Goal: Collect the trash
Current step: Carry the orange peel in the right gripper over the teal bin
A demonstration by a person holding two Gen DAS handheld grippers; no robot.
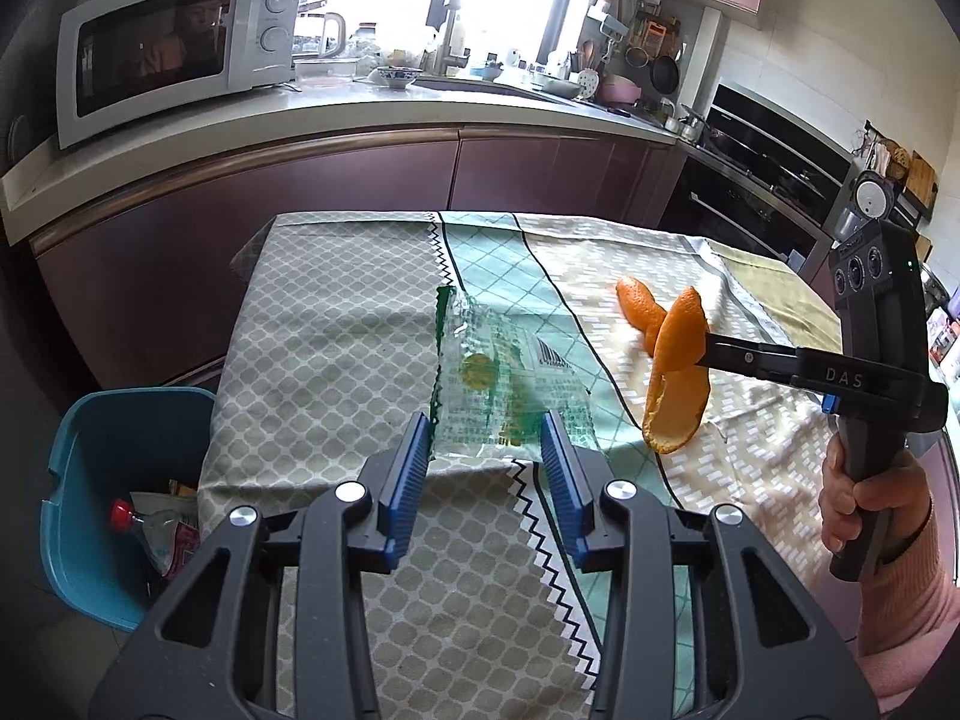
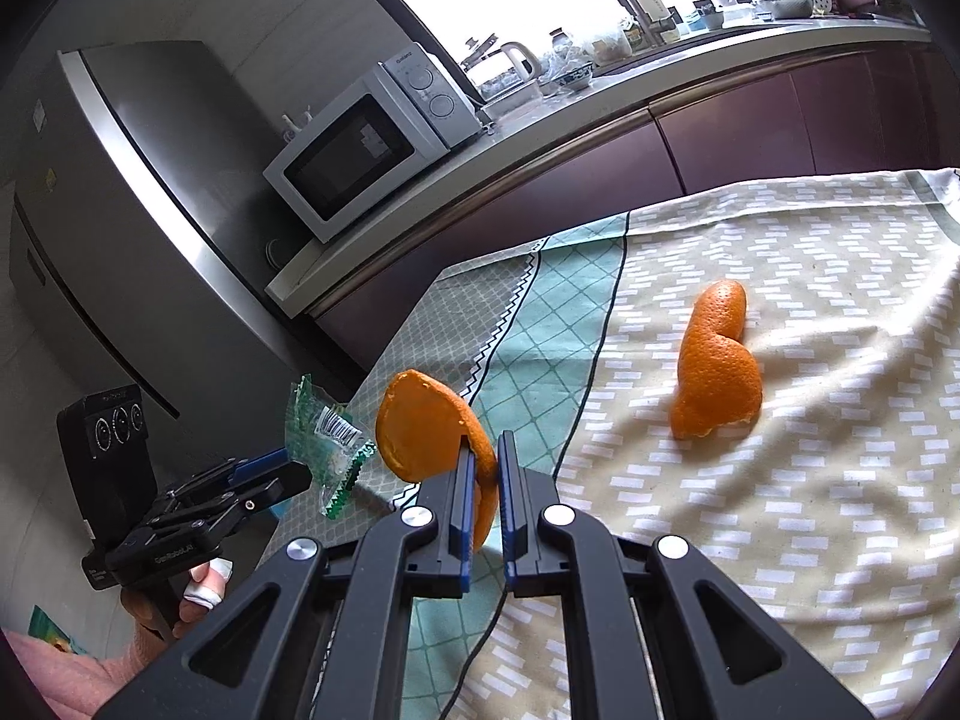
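My right gripper has its fingers pinching a curled piece of orange peel, the blue pads pressed against its lower edge so the peel stands up above the surface. In the left wrist view the same peel hangs from the thin black fingertips, clear of the cloth, with the person's hand wrapped around the gripper's handle at the right edge.

A second piece of orange peel lies flat on the patterned tablecloth, well apart from the held one, farther out on the white-dashed part of the cloth. In the left wrist view it sits just behind the held piece.

My left gripper has its fingers partly spread, with the near end of a clear plastic wrapper between them. In the right wrist view the wrapper, printed in green with a barcode, sticks out from the left gripper's tips beyond the edge of the surface, so it looks held, though I cannot tell how firmly the pads bear on it.

A blue bin stands on the floor beside the surface's left edge, and it holds some crumpled packaging and a bottle with a red cap. A white microwave sits on the kitchen counter behind
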